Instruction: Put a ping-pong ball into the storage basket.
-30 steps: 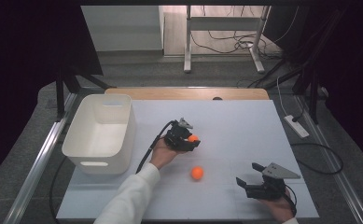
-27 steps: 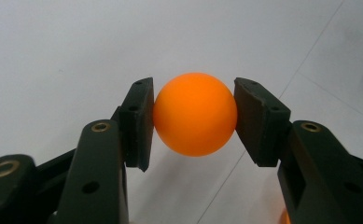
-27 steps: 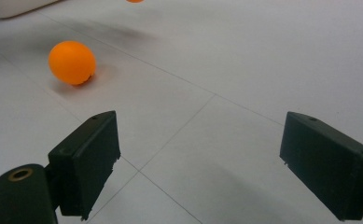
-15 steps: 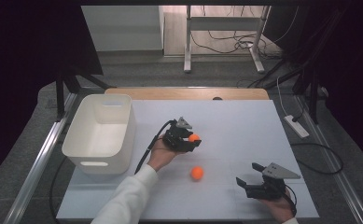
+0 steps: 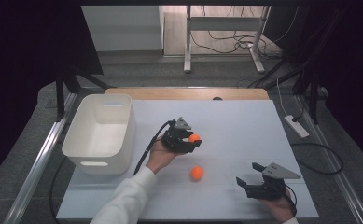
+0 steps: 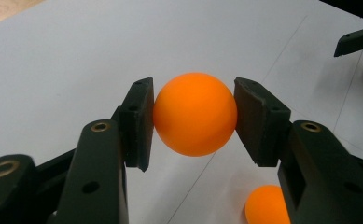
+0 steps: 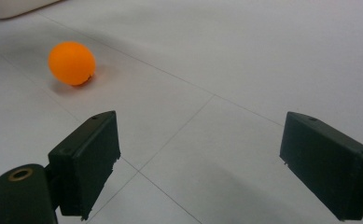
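**Two orange balls, one of them held**

We see one orange ball (image 6: 195,114) pinched between the pads of the left gripper (image 5: 191,138), above the middle of the white table (image 5: 244,126). Its twin, the second ball (image 5: 197,173), lies just below on bare tabletop. The right gripper (image 5: 249,183) rests near the front edge, jaws wide and empty. Open surface stretches right; the white bin (image 5: 100,133) sits at the left edge.
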A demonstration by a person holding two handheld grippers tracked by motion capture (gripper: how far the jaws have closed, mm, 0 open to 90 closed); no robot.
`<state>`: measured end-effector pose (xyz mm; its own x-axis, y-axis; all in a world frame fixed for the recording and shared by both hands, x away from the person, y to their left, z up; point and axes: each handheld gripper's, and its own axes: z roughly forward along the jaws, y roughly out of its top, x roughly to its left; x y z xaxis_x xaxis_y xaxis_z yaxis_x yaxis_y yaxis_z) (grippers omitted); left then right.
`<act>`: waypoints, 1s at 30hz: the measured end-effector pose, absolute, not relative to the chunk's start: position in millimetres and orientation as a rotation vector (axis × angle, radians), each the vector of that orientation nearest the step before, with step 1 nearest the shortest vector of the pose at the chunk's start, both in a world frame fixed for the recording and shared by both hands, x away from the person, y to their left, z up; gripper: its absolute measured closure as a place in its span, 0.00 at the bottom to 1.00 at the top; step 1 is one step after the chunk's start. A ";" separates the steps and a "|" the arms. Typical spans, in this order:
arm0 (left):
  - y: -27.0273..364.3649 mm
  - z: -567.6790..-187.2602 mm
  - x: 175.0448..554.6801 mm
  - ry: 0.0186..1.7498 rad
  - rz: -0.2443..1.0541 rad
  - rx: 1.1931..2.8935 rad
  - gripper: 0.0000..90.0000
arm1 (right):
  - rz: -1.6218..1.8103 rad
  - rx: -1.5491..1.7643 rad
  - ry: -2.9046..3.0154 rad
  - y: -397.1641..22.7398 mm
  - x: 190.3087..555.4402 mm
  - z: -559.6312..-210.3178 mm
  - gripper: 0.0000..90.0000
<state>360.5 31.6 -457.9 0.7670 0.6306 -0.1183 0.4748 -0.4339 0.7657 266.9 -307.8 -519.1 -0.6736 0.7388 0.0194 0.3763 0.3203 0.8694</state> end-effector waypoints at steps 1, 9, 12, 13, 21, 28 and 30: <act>33.4 -456.1 358.5 0.819 0.240 2.102 0.56 | 1.302 0.990 2.210 -307.7 267.0 -519.3 0.13; 37.7 -455.0 354.6 0.812 0.254 2.096 0.56 | 1.298 0.993 2.204 -307.8 267.1 -519.0 0.13; 41.7 -452.9 353.2 0.820 0.254 2.082 0.56 | 1.298 0.994 2.204 -307.6 267.0 -519.0 0.13; 41.7 -452.9 353.2 0.820 0.254 2.082 0.56 | 1.297 0.993 2.203 -307.6 267.0 -519.0 0.13; 46.9 -449.2 351.6 0.821 0.273 2.067 0.56 | 1.295 0.992 2.204 -307.5 267.1 -519.1 0.13; 51.9 -446.5 349.5 0.821 0.273 2.046 0.56 | 1.296 0.992 2.205 -308.0 267.1 -519.3 0.13; 52.5 -446.0 349.1 0.820 0.274 2.045 0.56 | 1.295 0.990 2.204 -307.9 266.8 -519.2 0.13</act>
